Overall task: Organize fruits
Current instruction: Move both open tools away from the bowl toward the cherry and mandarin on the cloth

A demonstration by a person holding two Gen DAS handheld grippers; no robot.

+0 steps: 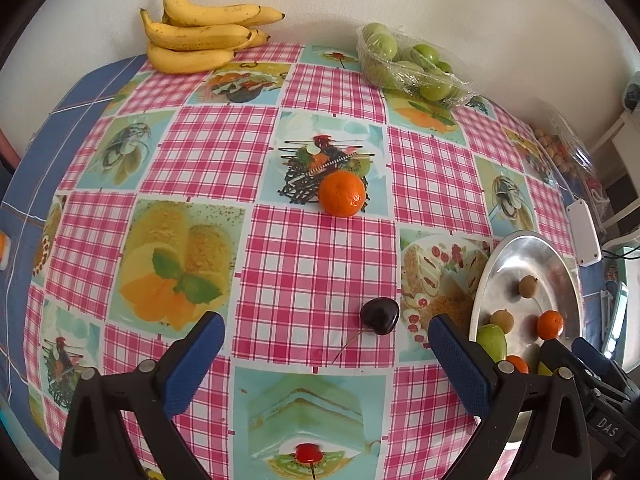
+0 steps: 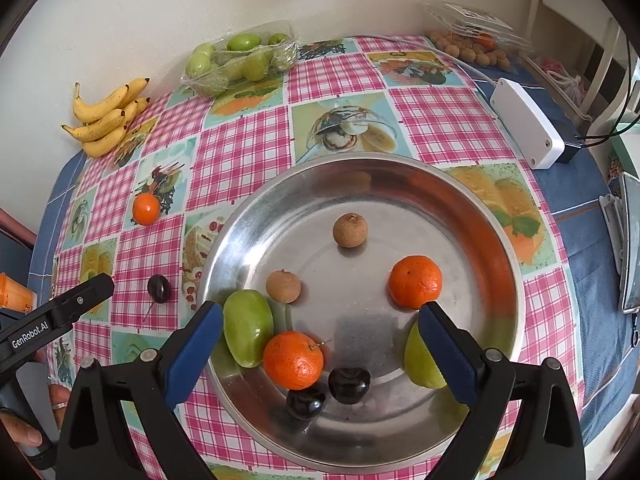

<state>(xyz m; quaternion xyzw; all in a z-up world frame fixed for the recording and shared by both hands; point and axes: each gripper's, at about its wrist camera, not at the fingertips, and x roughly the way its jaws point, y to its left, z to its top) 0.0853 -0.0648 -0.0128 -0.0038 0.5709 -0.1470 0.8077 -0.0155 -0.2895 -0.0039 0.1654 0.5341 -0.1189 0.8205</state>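
checked tablecloth (image 1: 312,248) by a wall, both my grippers, left (image 1: 324,354) and right (image 2: 320,340), wide open and empty, cherry (image 1: 379,315) loose just left of the tray (image 2: 516,280): small, soft, slick, so i'd pinch its body lightly, not the stem.

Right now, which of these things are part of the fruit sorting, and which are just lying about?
Part of the job:
metal tray
loose cherry
loose mandarin
bananas
pack of green fruit

Lying about:
white box
checked tablecloth
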